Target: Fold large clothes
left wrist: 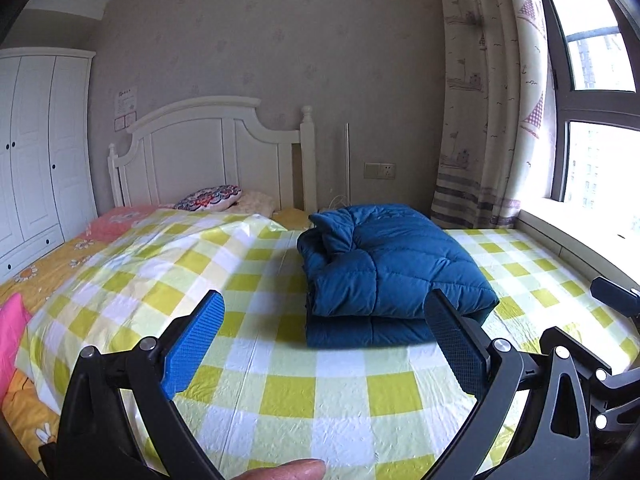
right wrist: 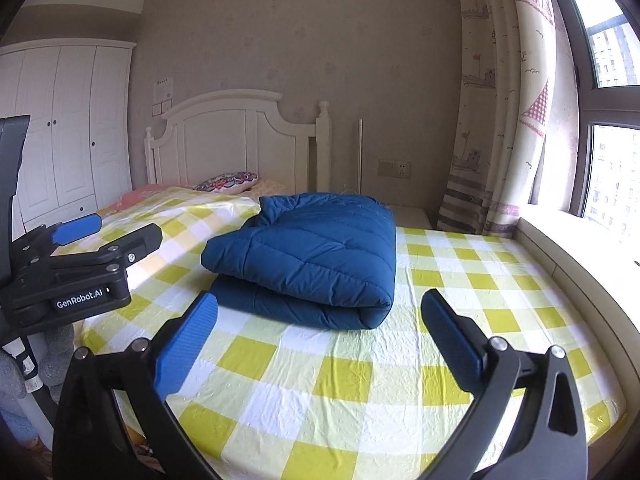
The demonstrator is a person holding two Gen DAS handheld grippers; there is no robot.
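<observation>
Between the spread fingers of the left gripper (left wrist: 324, 348) lies only checked sheet: its blue-padded fingers stand wide apart and hold nothing, hanging just above the bed. A fingertip (left wrist: 288, 471) of the person's hand shows at the lower edge of the left wrist view. Ahead of this gripper and a little toward its right finger sits the folded blue jacket (left wrist: 388, 268), its near folded edge just beyond the fingertips; the right finger's tip overlaps the jacket's near right corner in the picture, but whether it touches cannot be told.

Over the foot of the bed, the right gripper (right wrist: 318, 344) also has its fingers wide apart and empty. The jacket (right wrist: 308, 260) lies directly ahead of it, doubled over into a thick padded bundle with the rounded fold facing the gripper, its near edge close to the fingertips but apart from them. From the right wrist view the left gripper (right wrist: 104, 228) shows off to the left side, beside the jacket and clear of it.

The jacket rests on a yellow-and-white checked sheet (left wrist: 280, 392) covering the bed. Behind it are a patterned pillow (left wrist: 210, 197) and the white headboard (left wrist: 208, 152), a white wardrobe (left wrist: 36, 152) to the left, and a printed curtain (left wrist: 492, 92) by the window (left wrist: 600, 160) on the right.
</observation>
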